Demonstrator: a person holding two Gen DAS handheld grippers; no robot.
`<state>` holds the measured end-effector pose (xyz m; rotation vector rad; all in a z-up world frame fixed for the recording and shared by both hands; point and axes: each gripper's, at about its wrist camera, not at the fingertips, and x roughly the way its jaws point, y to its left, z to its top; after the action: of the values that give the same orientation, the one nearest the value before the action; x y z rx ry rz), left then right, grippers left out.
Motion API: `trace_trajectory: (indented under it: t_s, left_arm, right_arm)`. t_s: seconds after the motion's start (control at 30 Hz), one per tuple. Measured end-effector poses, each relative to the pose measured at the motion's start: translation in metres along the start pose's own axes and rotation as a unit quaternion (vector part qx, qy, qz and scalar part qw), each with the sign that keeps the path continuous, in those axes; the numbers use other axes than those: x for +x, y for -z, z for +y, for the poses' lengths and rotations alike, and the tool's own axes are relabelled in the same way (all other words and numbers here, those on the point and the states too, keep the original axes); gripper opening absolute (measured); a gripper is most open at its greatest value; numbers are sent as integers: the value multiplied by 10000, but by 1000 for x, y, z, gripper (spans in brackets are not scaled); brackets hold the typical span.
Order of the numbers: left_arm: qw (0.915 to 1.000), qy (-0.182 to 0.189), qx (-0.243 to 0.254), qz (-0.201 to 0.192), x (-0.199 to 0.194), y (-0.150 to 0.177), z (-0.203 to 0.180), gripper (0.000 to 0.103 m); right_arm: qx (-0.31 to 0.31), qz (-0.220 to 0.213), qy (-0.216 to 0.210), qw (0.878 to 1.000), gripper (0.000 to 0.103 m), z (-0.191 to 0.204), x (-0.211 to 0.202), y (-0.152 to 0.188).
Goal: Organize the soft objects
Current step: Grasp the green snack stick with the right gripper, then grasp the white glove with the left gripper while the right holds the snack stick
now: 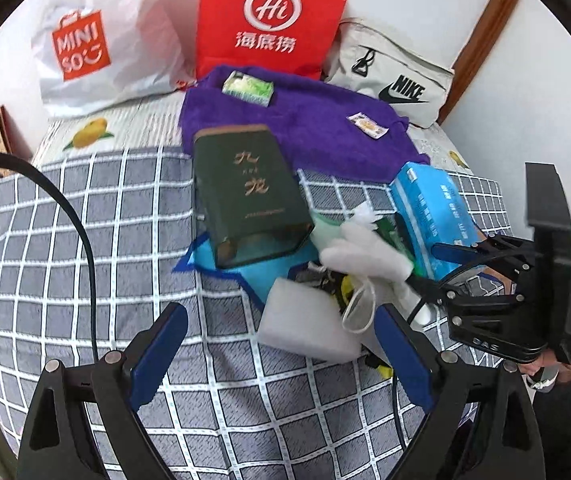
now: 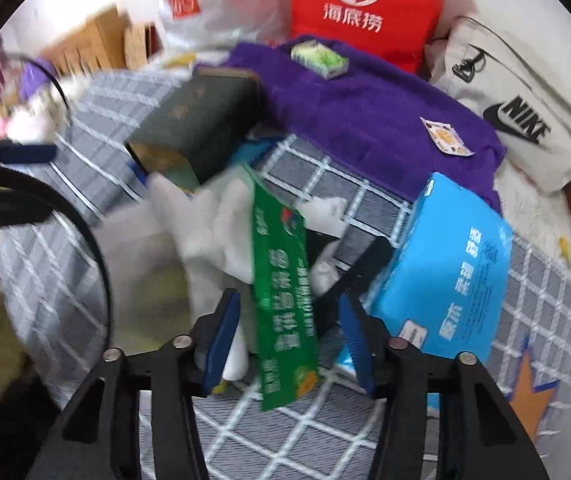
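Observation:
My left gripper [image 1: 281,314] hovers open over the chequered bedcover [image 1: 85,240], with nothing between its fingers. Just beyond it lie a white foam block [image 1: 305,320] and a white mask with a loop [image 1: 359,308]. My right gripper [image 2: 289,304] points down into a heap of white soft cloth [image 2: 213,216]. A green packet [image 2: 285,300] stands between its blue pads, which do not press on it. From the left wrist view the right gripper [image 1: 421,268] reaches into the white cloth [image 1: 365,252], beside a blue tissue box [image 1: 433,216].
A dark green tin [image 1: 245,192] lies on a blue sheet. A purple towel [image 1: 317,128] behind it carries a small green pack [image 1: 247,88] and a sachet [image 1: 367,125]. A white Miniso bag [image 1: 97,48], a red bag [image 1: 269,20] and a Nike bag [image 1: 397,76] line the wall.

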<state>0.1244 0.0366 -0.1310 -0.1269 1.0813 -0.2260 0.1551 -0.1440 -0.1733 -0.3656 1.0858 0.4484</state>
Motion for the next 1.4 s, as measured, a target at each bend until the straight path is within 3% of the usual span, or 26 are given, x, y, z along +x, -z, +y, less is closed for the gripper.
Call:
trace_trajectory:
  t_s: [0.13, 0.17, 0.27, 0.5, 0.7, 0.93, 1.07, 1.13, 1.17, 1.23, 1.27, 1.4]
  left_arm:
    - [9999, 20, -144, 83, 7, 5, 7, 94]
    - [9998, 39, -182, 76, 8, 6, 8, 94]
    - [9996, 98, -239, 102, 10, 9, 9, 94]
    - [9996, 252, -25, 134, 20, 8, -8, 95]
    - [9977, 553, 286, 279, 33, 4, -34, 95]
    - [9950, 535, 847, -23, 37, -17, -71, 95]
    - [9916, 79, 1289, -20, 54, -23, -93, 92]
    - [9895, -194, 1433, 54, 66, -23, -98, 80]
    - [9885, -298, 1477, 108, 71, -22, -99, 64]
    - [9865, -545, 1527, 234, 80, -21, -98, 48]
    - [9863, -553, 1532, 258, 83, -21, -95, 37]
    - [9907, -232, 1329, 189, 71, -22, -85, 19]
  right_arm:
    - [-344, 279, 229, 9988, 29, 9, 15, 0]
    - [-405, 312, 259, 9984, 20, 10, 19, 0]
    - [-421, 211, 356, 9983, 6, 6, 17, 1]
    - [420, -437, -457, 9971, 6, -22, -27, 8]
    - [970, -667, -678, 9907, 6, -35, -43, 21]
    - [1307, -851, -688, 9854, 6, -54, -60, 43]
    - [1669, -900, -683, 9795, 6, -73, -65, 60]
    - [1800, -862, -651, 9777, 6, -81, -65, 67]
    - [1861, -846, -624, 9769, 6, -84, -65, 71]
    - [1931, -844, -583, 9758, 6, -89, -66, 75]
    - [1980, -848, -574, 9748, 6, -91, -66, 77]
    - [2117, -923, -603, 9711, 6, -96, -71, 81]
